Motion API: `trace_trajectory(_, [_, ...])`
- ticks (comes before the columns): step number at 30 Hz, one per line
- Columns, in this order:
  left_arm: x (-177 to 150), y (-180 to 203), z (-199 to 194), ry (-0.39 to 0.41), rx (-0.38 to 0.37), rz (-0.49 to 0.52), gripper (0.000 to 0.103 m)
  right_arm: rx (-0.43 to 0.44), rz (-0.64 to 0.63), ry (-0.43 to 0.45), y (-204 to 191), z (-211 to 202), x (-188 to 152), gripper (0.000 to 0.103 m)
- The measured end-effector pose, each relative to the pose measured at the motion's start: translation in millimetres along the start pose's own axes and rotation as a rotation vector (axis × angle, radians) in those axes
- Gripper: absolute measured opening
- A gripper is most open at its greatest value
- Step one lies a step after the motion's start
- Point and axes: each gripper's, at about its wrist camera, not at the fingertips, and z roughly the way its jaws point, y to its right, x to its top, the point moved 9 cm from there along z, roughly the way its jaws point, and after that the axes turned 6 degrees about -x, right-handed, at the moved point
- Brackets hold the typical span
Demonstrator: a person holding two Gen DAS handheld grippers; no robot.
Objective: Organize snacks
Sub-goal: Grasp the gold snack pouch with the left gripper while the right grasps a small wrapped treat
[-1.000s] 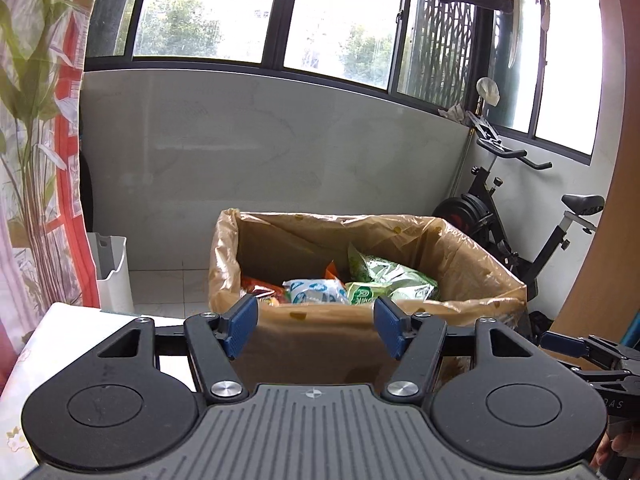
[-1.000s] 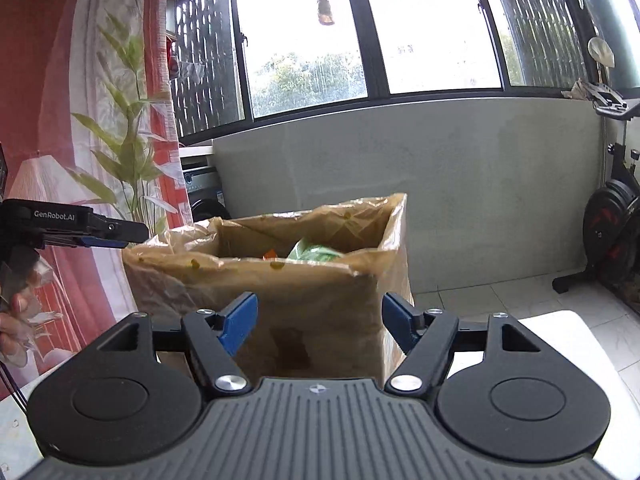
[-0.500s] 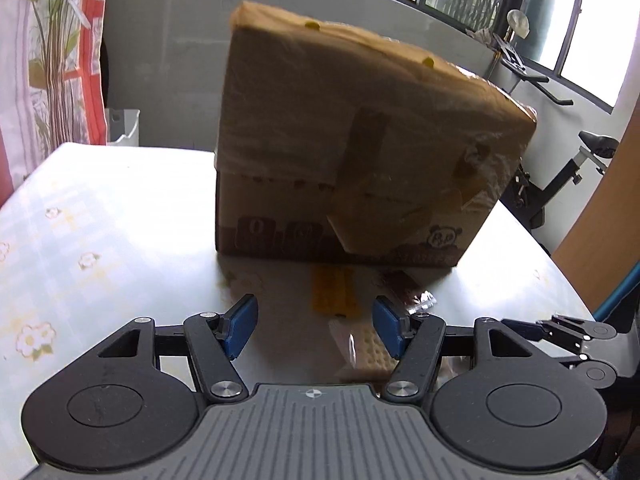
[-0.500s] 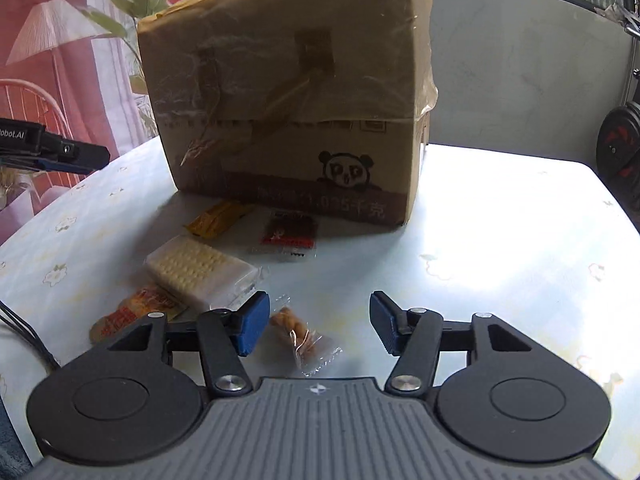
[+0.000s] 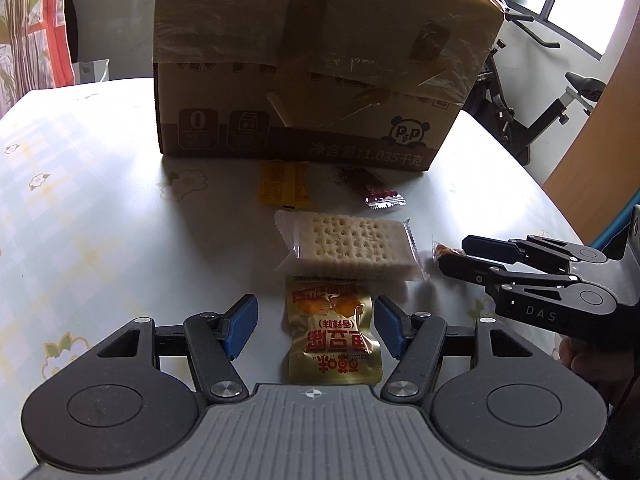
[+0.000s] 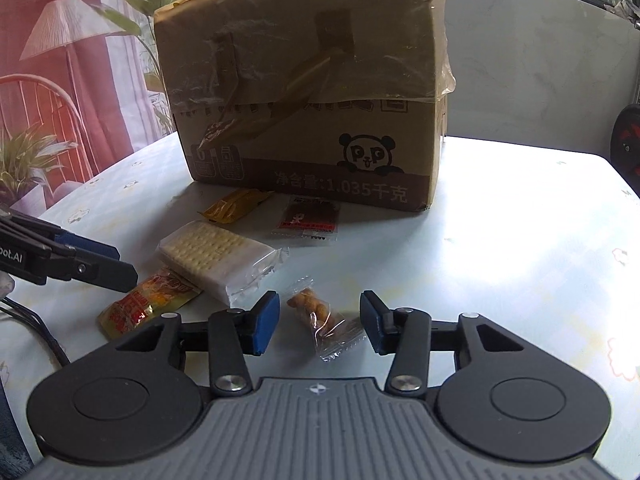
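A brown cardboard box (image 5: 312, 64) (image 6: 308, 92) stands on the table. In front of it lie a yellow packet (image 5: 283, 187) (image 6: 236, 205), a dark red packet (image 5: 372, 190) (image 6: 308, 218), a clear cracker pack (image 5: 350, 246) (image 6: 214, 254), a gold-and-orange packet (image 5: 332, 334) (image 6: 148, 300) and a small clear nut packet (image 6: 324, 322) (image 5: 442, 250). My left gripper (image 5: 316, 330) is open, its blue pads on either side of the gold-and-orange packet. My right gripper (image 6: 316, 322) is open around the nut packet.
The table (image 5: 100, 220) (image 6: 520, 240) has a pale floral cloth. An exercise bike (image 5: 532, 92) stands behind on the right, a red floral curtain (image 6: 60, 60) on the left. My right gripper shows in the left wrist view (image 5: 452, 254), my left gripper in the right wrist view (image 6: 124, 266).
Both grippers have dropped from above the box opening down to the tabletop and moved in over the loose packets. Both stay open.
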Motion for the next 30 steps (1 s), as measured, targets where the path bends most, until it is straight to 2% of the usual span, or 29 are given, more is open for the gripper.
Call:
trace_trajectory(4, [-8.0,5.7,1.9,-0.018,-0.002,0.013,0.067,0.027,-0.036,-0.004,-6.7,0.7,-0.9,0.036])
trace_trajectory(6, [-8.1,5.4,3.3,-0.023,0.001,0.016,0.067,0.035,-0.07,-0.011,-12.0,2.6,-1.9,0.035])
trace_trajectory(10, [-8.6,6.4,5.4,-0.023,0.015,0.028,0.067,0.013,-0.099,-0.008,-16.5,6.5,-2.1,0.034])
trace_trajectory(14, [-9.9,7.4,8.1,-0.021,0.043,0.052,0.067,-0.034,-0.101,-0.001,-14.2,8.8,-1.3,0.023])
trace_trajectory(23, [-11.7,14.5,10.9,-0.007,0.07,0.109,0.067,-0.024,-0.086,0.002,-11.7,9.2,-1.5,0.023])
trace_trajectory(26, [-14.7,19.1,14.7,0.002,0.114,0.182,0.067,-0.022,-0.083,0.002,-12.2,8.9,-1.6,0.023])
trace_trajectory(28, [-15.1,20.2,14.7,0.014,0.117,0.197,0.066,-0.022,-0.083,0.002,-12.1,8.7,-1.8,0.023])
trace_trajectory(29, [-14.7,20.3,14.5,0.015,0.112,0.198,0.064,-0.022,-0.083,0.002,-12.0,8.7,-1.8,0.023])
trace_trajectory(30, [-14.2,20.9,13.7,0.017,0.106,0.202,0.053,-0.022,-0.082,0.002,-12.0,8.6,-1.9,0.023])
